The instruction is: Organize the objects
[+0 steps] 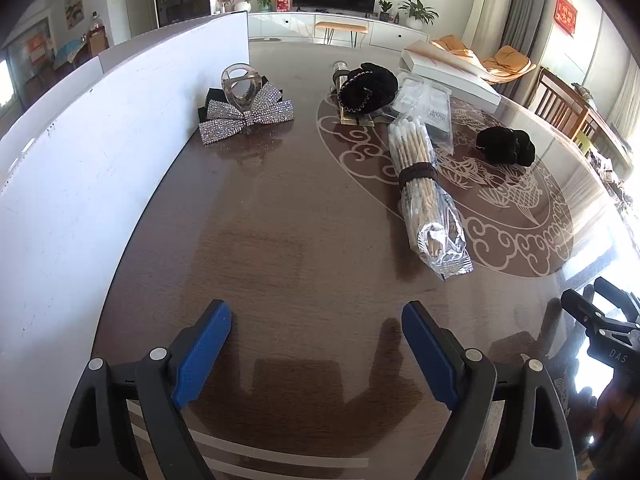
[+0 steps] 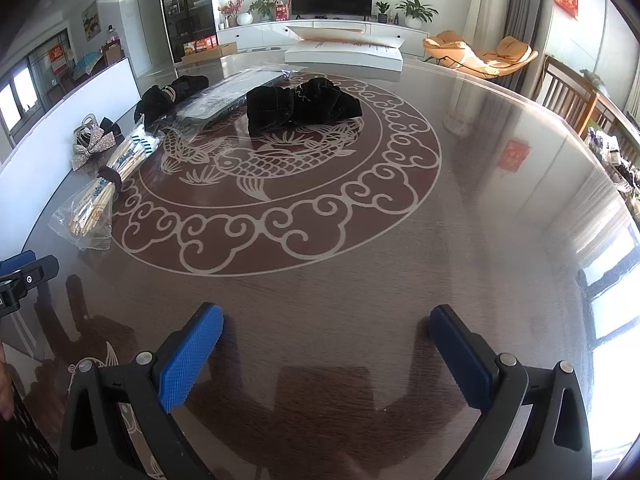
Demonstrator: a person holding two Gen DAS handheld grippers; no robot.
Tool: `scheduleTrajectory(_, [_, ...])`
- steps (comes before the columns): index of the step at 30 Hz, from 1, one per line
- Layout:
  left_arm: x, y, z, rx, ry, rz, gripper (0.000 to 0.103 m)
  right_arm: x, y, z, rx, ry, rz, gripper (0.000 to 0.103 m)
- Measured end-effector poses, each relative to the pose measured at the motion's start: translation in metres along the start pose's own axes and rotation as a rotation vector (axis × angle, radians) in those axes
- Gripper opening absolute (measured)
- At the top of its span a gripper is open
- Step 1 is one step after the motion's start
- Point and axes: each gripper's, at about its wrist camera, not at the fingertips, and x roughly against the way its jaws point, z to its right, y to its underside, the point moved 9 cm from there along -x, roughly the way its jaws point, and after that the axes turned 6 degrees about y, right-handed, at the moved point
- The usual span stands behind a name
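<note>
In the left wrist view, a white board [image 1: 80, 168] runs up the left of the frame along the bench [image 1: 300, 220]. Against it, upper left of centre, lies a rhinestone bow clip [image 1: 244, 116] with a clear hair claw [image 1: 240, 88] standing on it. Right of that, at upper centre, a black scrunchie [image 1: 368, 86] sits on a stand, touching a clear packet [image 1: 428, 108]. Below them a bagged bundle of cotton swabs [image 1: 420, 172] lies lengthwise, and a second black scrunchie [image 1: 506, 146] rests at the right, apart from the bundle. The left gripper [image 1: 316, 340], low in the frame, stands wide open and holds nothing. In the right wrist view, the right gripper [image 2: 326, 344] is likewise spread fully wide over bare bench, empty.
</note>
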Motion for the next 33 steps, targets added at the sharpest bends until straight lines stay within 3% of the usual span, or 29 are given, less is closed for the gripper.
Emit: scheduleTrajectory(33, [-0.0022,0.0022,0.0028,-0.027,-0.025,-0.011,0.090,-0.0003,-0.0003,0.0004,0.000,0.000,0.000,0.103])
